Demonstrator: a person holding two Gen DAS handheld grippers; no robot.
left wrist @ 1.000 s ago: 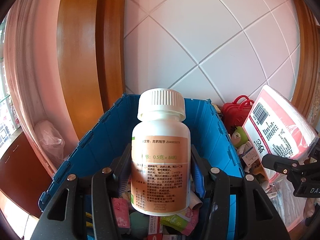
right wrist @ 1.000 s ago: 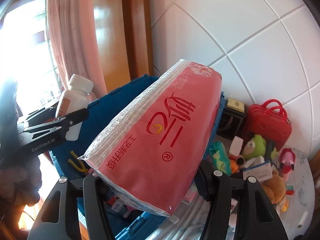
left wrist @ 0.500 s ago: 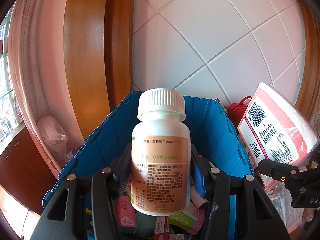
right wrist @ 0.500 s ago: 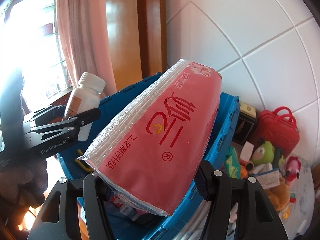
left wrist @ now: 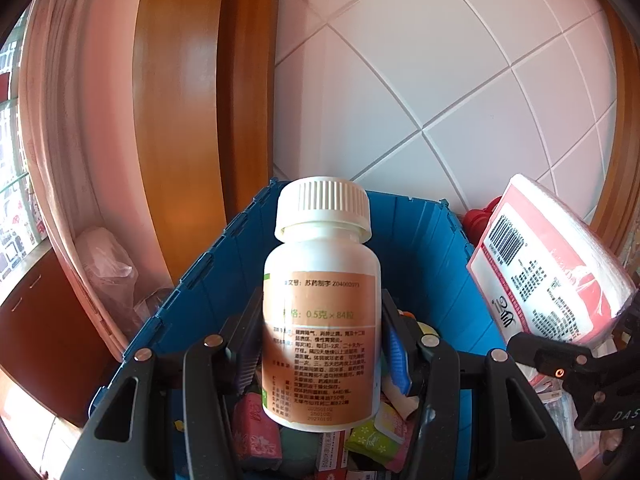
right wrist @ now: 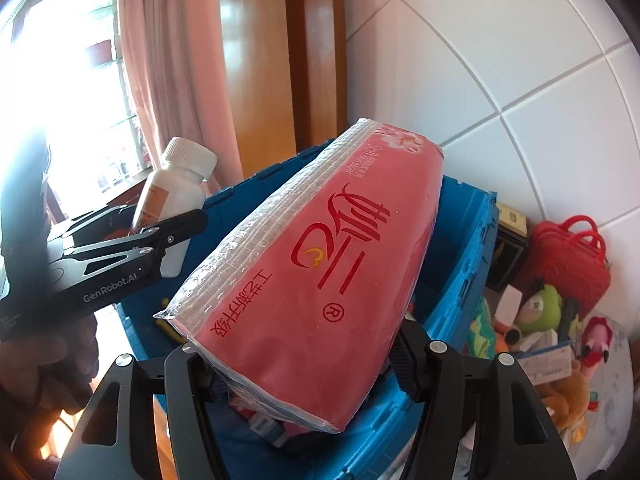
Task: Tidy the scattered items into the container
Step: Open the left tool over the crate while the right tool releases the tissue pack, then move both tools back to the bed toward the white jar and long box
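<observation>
Two hand-held grippers carry items above the blue crate.

Left wrist view: the left hand-held gripper [left wrist: 320, 344] pinches an upright white pill bottle [left wrist: 320, 304] between its pads; the blue crate [left wrist: 424, 248] lies just beyond and below it, small packets inside. Right wrist view: the right hand-held gripper [right wrist: 304, 360] has a red tissue pack [right wrist: 320, 280] between its jaws, which are opening, with the crate under it; a red toy bag [right wrist: 568, 256] sits to its right.

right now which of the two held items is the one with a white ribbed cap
The pill bottle in the left gripper. The right gripper, jaws opening, has a flat red tissue pack between them, no cap.
</observation>
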